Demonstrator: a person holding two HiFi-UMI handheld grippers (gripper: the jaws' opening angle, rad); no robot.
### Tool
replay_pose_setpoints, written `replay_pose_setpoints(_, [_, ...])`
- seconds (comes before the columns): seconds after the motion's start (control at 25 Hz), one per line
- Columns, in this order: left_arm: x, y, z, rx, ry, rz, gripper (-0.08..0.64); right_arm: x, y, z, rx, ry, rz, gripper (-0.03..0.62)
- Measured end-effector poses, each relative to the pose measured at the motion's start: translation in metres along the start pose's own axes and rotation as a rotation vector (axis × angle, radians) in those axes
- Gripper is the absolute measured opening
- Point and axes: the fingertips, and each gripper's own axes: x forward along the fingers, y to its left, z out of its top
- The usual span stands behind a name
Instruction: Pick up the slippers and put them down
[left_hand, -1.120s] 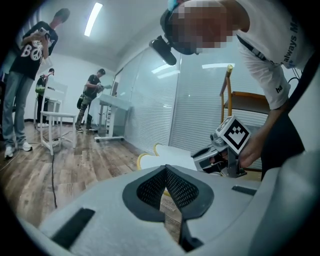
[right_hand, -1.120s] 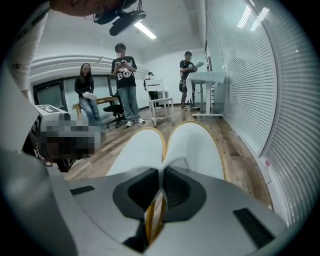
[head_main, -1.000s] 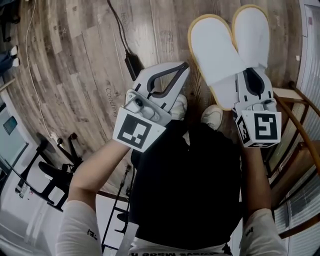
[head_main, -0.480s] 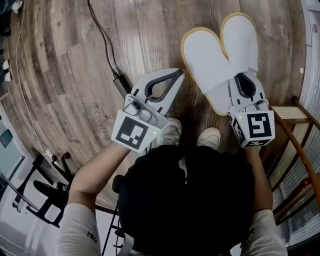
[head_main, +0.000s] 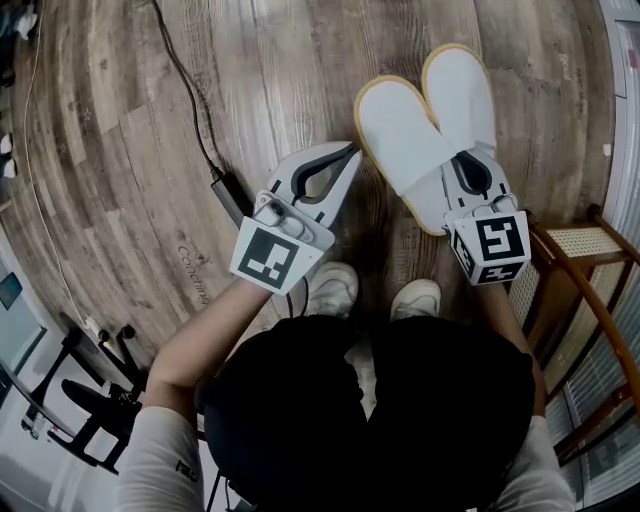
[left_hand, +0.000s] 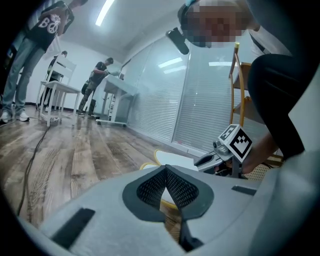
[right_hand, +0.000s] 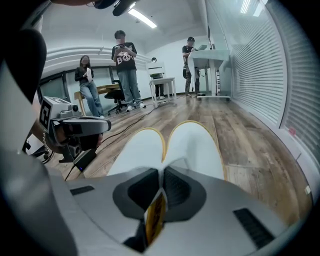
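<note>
A pair of white slippers (head_main: 420, 120) with yellow-edged soles hangs over a wood-plank floor (head_main: 130, 130) at the upper right of the head view. Their heel ends are clamped in the jaws of the right gripper (head_main: 462, 165) and their toes fan out toward the top of the frame. The right gripper view shows the same pair (right_hand: 192, 142) stretching away side by side, with a strip of yellow sole pinched between the closed jaws of that gripper (right_hand: 161, 176); whether the toes touch the boards cannot be told. To the left of centre in the head view, the left gripper (head_main: 345, 157) is held above bare floor, well apart from the slippers, its jaws together with nothing between them, as its own view confirms (left_hand: 165, 172). A black cable (head_main: 180, 85) runs down from the top of the frame to a power brick (head_main: 228, 196) just left of that gripper. The person's pale shoes (head_main: 332, 290) stand below the two grippers.
</note>
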Motion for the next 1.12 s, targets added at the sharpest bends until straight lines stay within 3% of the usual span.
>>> replay_pose_setpoints(0.52, [0.024, 0.000, -0.046, -0.013, 0.055, -0.002, 0.011, 0.034, 0.000, -0.038, 0.011, 0.060, 0.020, 0.023])
replay_pose_setpoints(1.12, [0.026, -0.001, -0.063, -0.025, 0.068, 0.006, 0.012, 0.044, -0.003, -0.074, 0.016, 0.118, 0.020, 0.025])
